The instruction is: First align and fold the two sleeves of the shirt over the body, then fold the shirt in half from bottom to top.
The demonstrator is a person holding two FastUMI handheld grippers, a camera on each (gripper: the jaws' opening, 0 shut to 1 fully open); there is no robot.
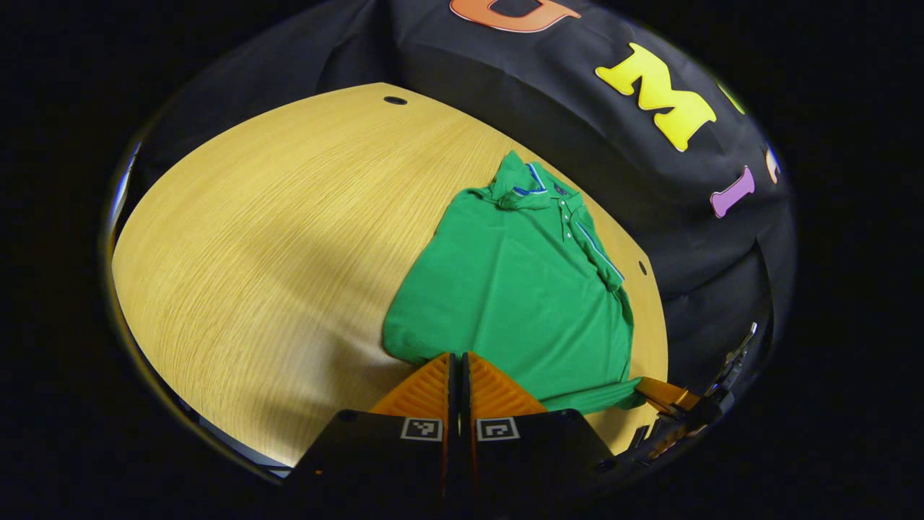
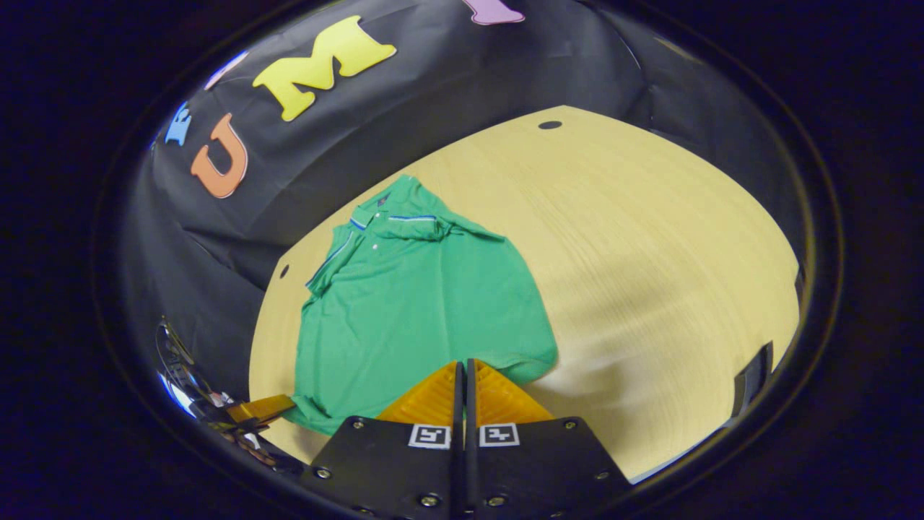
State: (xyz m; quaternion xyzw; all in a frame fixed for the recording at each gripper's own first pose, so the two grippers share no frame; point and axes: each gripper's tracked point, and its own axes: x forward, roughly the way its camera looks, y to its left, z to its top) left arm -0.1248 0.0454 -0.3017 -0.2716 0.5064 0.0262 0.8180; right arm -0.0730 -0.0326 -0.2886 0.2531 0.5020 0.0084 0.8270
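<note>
Shirt (image 1: pixel 516 289), green polo with striped collar (image 1: pixel 529 189), spread on a wooden table (image 1: pixel 274 238); right of centre in the left gripper view, left of centre in the right gripper view (image 2: pixel 404 318), collar toward the black cloth wall at the top of both frames. Sleeves apparently already folded in over the body, judging by the narrow, roughly rectangular outline and the doubled edge along the placket side; hard to confirm how neatly aligned. Bottom-to-top fold seemingly just starting: hem at the lower edge of both frames, not yet brought up to the collar. Left gripper (image 1: pixel 459 361) at bottom centre of its own view, fingers pressed together at one hem corner, most likely pinching the fabric, though cloth between the tips not clearly visible. Right gripper (image 2: pixel 462 368) at bottom centre of its own view, fingers likewise together at the hem edge, grip on the cloth probable but not certain. In the left gripper view, the other gripper's tip at lower right, touching the opposite hem corner; in the right gripper view, a matching tip at lower left by the hem. Remaining work, by this reading: lifting the hem and laying it over the collar end. No containers on the table; two small dark holes (image 1: pixel 395 100) in the tabletop near its far edge.
</note>
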